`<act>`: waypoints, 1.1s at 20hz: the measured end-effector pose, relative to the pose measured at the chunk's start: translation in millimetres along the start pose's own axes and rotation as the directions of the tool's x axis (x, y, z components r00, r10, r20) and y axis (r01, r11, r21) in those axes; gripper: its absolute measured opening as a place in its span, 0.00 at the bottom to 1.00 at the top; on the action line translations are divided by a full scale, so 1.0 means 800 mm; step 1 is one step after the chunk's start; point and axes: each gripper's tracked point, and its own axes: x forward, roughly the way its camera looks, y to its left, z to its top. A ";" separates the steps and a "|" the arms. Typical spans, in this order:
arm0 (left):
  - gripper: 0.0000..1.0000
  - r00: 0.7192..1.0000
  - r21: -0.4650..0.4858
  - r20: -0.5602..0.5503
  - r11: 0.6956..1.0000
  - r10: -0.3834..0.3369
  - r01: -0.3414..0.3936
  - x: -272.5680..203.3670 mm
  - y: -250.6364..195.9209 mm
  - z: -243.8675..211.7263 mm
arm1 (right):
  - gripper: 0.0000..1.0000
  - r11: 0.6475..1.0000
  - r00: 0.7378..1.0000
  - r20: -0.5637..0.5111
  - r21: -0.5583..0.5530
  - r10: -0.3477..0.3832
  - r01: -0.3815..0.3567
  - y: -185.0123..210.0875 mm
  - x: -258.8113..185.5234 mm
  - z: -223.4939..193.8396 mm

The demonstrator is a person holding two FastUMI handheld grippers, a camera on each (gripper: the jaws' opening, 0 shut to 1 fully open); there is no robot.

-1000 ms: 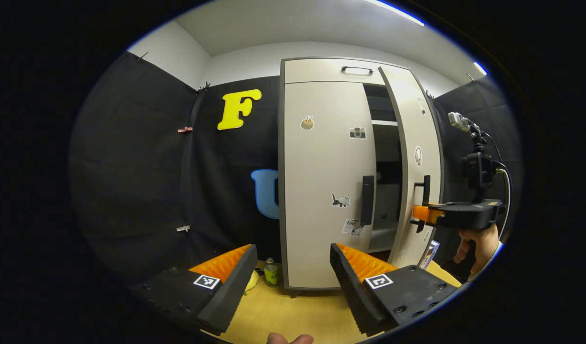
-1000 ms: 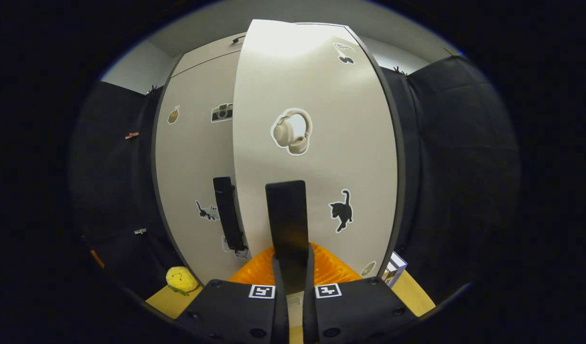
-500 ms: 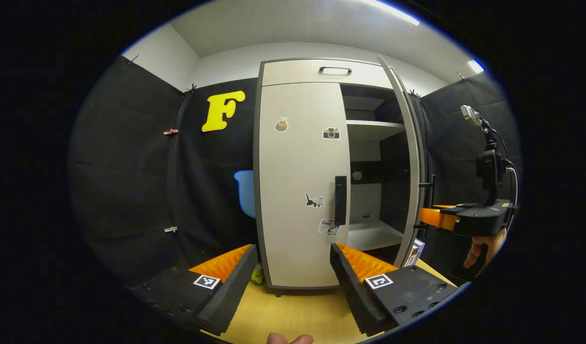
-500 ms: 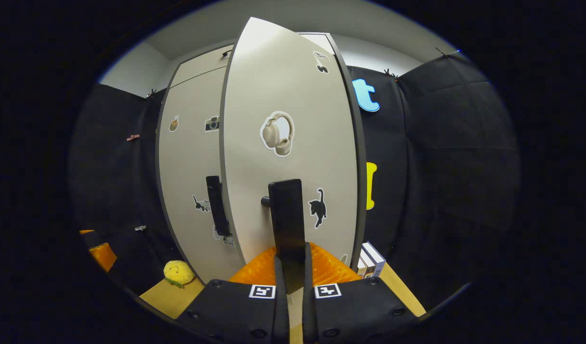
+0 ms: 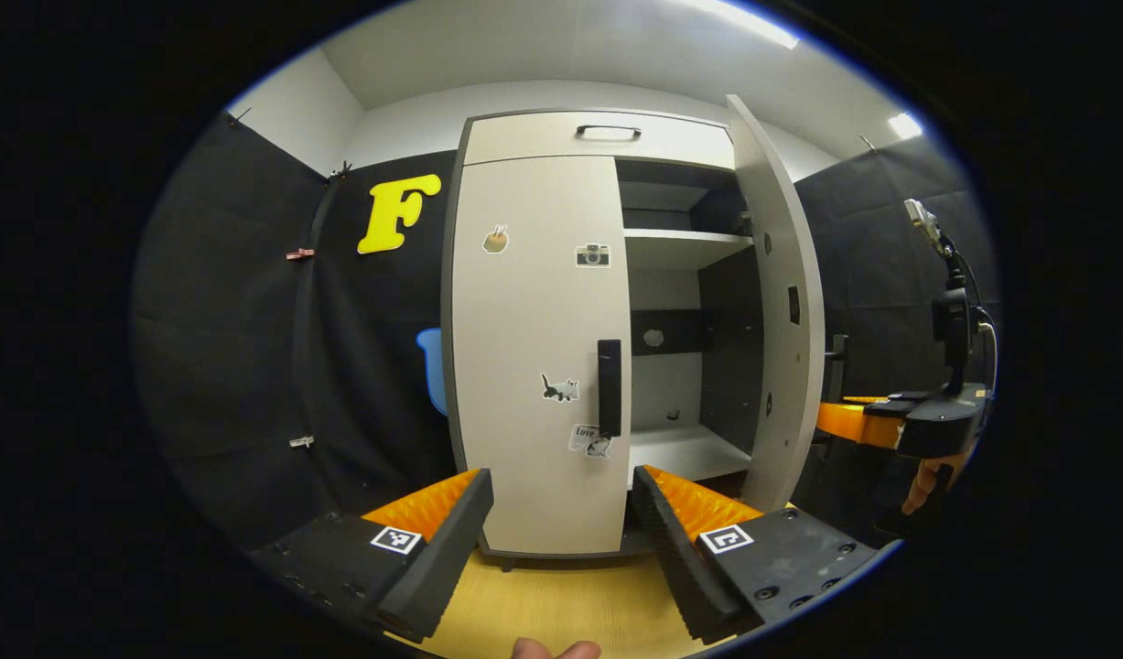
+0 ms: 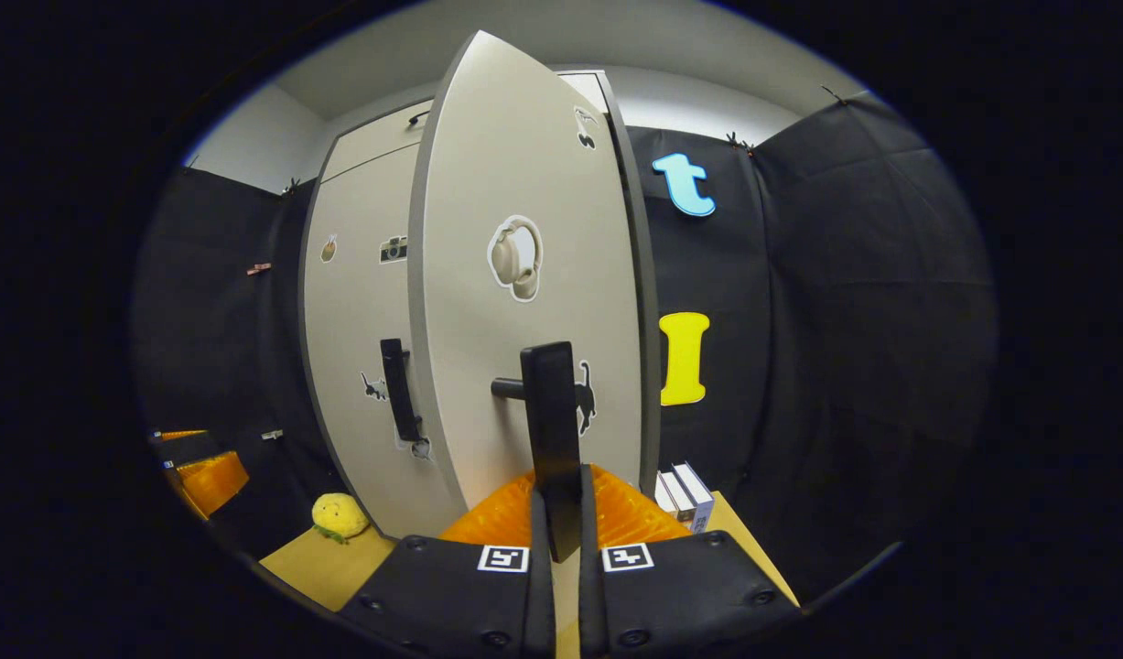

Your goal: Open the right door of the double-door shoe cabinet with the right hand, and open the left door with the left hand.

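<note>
The cabinet (image 5: 543, 137) stands on a wooden floor (image 5: 561, 604) against the black booth wall. Its right door (image 5: 781, 302) is swung wide, and in the left gripper view its inner face shows. The left door (image 5: 534, 348) is flush and closed, its handle (image 5: 609, 388) untouched.

In the right gripper view, the right gripper (image 6: 561, 513) has its fingers pressed together on the right door's handle (image 6: 552, 412), pinching the lower end of the vertical bar. The very bottom of the bar is hidden between the fingers. In the left gripper view the right gripper (image 5: 854, 423) is partly cut off by the open door, and the handle is hard to make out there; a hand (image 5: 927, 480) holds it at the edge of view.

The left gripper (image 5: 561, 513) hovers well apart from the cabinet, fingers spread wide with nothing between them, pointing at the lower part of the left door.

Inside, a shelf (image 5: 685, 238) and a lower shelf (image 5: 685, 450) show; the dark back panel hides detail, and small marks there cannot be identified.

A yellow plush toy (image 6: 340, 517) lies on the floor left of the cabinet. Boxes (image 6: 685, 494) stand by the right door, lower parts hidden behind the gripper.
</note>
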 end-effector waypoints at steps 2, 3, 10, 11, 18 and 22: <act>0.95 1.000 -0.005 -0.003 1.000 -0.012 0.012 0.002 -0.009 -0.001 | 0.14 1.000 1.000 0.000 -0.012 -0.001 0.001 -0.007 -0.001 0.000; 0.95 1.000 -0.006 -0.005 1.000 -0.016 0.016 0.004 -0.013 0.000 | 0.14 1.000 1.000 0.000 -0.014 0.004 -0.004 -0.010 -0.002 0.001; 0.94 0.999 0.002 0.002 0.999 -0.054 0.054 0.021 -0.050 0.004 | 0.13 0.999 1.000 0.010 -0.034 -0.004 0.004 -0.034 -0.006 0.008; 0.94 0.998 0.000 0.002 0.998 -0.060 0.060 0.022 -0.055 0.005 | 0.13 0.999 1.000 0.009 -0.040 -0.013 0.014 -0.040 -0.006 0.008; 0.95 0.996 0.006 0.005 0.996 -0.084 0.084 0.028 -0.078 0.008 | 0.08 0.999 0.999 0.007 -0.005 -0.037 0.037 -0.052 -0.006 0.012; 0.94 0.995 0.010 0.009 0.995 -0.095 0.094 0.030 -0.086 0.013 | 0.08 0.998 0.998 0.012 -0.024 -0.056 0.056 -0.060 -0.005 0.014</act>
